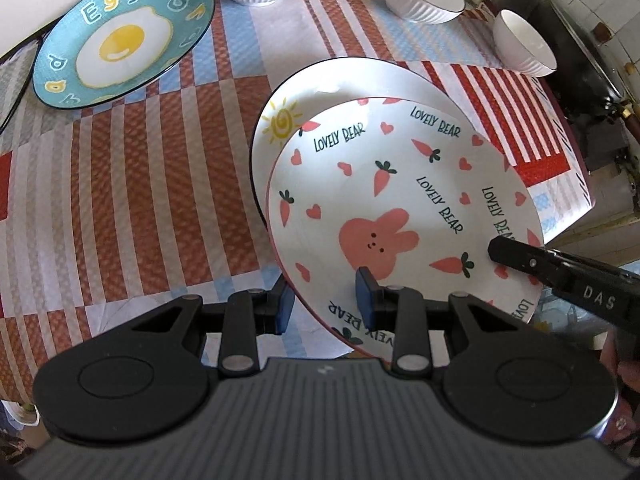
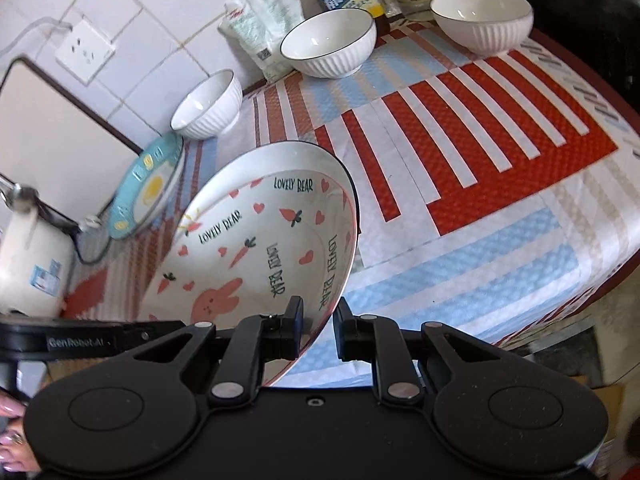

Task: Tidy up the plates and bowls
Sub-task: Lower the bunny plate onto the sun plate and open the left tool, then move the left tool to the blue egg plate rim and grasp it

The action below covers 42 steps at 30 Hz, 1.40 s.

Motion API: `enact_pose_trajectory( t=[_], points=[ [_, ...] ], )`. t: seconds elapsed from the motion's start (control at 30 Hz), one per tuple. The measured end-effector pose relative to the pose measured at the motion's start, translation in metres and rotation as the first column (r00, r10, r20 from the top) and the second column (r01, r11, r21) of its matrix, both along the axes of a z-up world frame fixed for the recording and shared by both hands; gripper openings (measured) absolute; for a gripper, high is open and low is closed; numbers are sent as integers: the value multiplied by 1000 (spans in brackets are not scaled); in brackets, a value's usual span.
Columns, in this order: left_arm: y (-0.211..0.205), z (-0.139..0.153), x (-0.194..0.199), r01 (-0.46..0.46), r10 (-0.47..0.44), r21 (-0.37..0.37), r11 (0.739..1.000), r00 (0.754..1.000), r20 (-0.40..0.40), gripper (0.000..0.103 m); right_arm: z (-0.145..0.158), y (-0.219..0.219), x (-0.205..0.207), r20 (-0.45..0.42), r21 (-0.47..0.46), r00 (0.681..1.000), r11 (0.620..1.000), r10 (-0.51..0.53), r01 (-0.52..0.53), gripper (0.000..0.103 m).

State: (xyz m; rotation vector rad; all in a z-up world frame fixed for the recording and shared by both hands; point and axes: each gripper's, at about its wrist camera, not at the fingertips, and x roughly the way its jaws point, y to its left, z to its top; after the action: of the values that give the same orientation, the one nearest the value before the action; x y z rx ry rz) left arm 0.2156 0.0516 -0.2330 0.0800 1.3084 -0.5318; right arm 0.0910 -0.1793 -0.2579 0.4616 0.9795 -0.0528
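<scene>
Steep close wrist views (shared plate (image 1: pixel 400 200))

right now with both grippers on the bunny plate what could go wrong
1. The left gripper and right gripper each pinch only the thin rim of the white ceramic bunny-and-carrot plate, which is tilted; it could slip or twist out.
2. It hangs partly over the white sun-print plate below; lowering it crooked may knock ceramic against ceramic.
3. The near rim reaches past the edge of the red, white and blue striped tablecloth, so a drop might miss the table.
</scene>
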Motion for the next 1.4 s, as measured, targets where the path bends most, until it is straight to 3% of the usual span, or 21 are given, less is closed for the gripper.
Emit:
enact_pose_trajectory(
  t=[0.17, 0.3, 0.53, 0.97, 1.2, 1.4],
  points=[
    [-2, -2, 2, 1, -1, 8, 1000, 1000, -25, 31, 0, 9, 3, -34, -68, 999, 998, 3, -6, 24],
    [-4, -4, 6, -6, 7, 16, 1000, 999, -35, 31, -1, 21, 10, -45, -150, 999, 988, 21, -28, 33],
    [-9, -7, 15, -5, 7, 44, 999, 999, -43, 31, -7, 29, 19, -51, -197, 998, 979, 33, -43, 40],
    [-15, -14, 22, -16, 23, 103, 995, 997, -71, 32, -16, 39, 32, -44, -310, 995, 946, 85, -95, 44],
    [0, 10, 14, -33, 40, 78, 996, 996, -82, 35, 19, 30, 15, 47, -278, 996, 958, 79, -63, 44],
    [29, 50, 4, -64, 64, 14, 998, 997, -52, 39, 63, 34, 4, 149, -225, 980, 970, 130, -95, 45]
  ],
)
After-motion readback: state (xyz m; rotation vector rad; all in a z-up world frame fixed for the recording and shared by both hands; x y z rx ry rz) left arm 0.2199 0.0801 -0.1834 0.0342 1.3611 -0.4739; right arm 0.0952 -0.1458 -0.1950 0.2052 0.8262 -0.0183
